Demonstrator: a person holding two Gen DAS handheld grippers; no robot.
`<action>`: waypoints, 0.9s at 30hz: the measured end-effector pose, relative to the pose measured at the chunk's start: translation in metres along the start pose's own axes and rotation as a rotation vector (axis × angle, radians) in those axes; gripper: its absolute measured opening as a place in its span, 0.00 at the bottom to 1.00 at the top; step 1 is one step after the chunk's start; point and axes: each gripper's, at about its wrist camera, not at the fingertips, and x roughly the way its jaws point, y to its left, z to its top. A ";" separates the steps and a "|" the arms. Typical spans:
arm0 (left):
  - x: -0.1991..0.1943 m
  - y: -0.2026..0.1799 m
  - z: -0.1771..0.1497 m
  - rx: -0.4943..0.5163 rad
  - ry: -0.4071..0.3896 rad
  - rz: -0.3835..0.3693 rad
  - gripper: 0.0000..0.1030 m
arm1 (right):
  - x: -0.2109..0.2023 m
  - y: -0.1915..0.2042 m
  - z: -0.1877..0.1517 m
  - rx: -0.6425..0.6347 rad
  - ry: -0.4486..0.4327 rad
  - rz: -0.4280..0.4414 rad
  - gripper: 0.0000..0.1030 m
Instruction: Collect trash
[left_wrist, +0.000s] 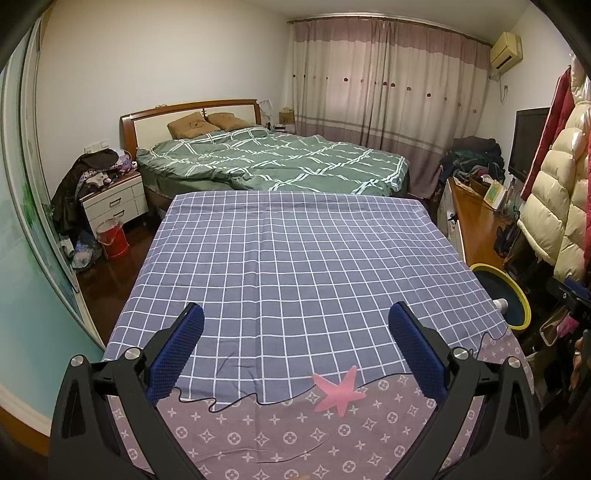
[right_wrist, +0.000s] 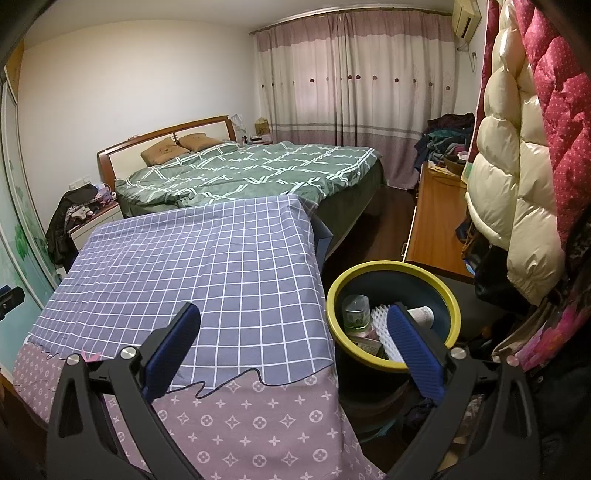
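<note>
Now we held both the left gripper (left_wrist: 295, 328) and right gripper (right_wrist: 295, 328) wide, empty — a careless swing near the bin (right_wrist: 452, 306) risked tipping it.

Bedroom clutter around a cloth-covered table

A grid-patterned cloth (left_wrist: 295, 266) with a pink starfish (left_wrist: 340, 391) print covers the table; beyond it stands a bed (left_wrist: 273, 162) under a green checked duvet, with 2 brown pillows (left_wrist: 207, 124) against the wooden headboard (left_wrist: 192, 109). A white nightstand (left_wrist: 114, 201) heaped with clothes sits beside the bed, a red bucket (left_wrist: 112, 240) on the floor near it. Pink-banded curtains (left_wrist: 388, 77) hang drawn, an air conditioner (left_wrist: 506, 51) mounted high beside them. A cream puffer jacket (right_wrist: 513, 177) and a red dotted garment (right_wrist: 554, 92) hang touching, above a wooden cabinet (right_wrist: 432, 225).
</note>
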 end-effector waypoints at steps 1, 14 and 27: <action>0.000 0.000 0.000 -0.001 0.001 -0.001 0.95 | 0.000 0.000 0.000 0.000 0.000 0.000 0.93; 0.002 -0.001 -0.001 0.005 0.003 -0.003 0.95 | 0.002 -0.001 0.000 0.002 0.003 -0.001 0.94; 0.005 -0.003 -0.002 0.013 0.010 -0.004 0.95 | 0.005 -0.001 -0.003 0.005 0.009 0.000 0.94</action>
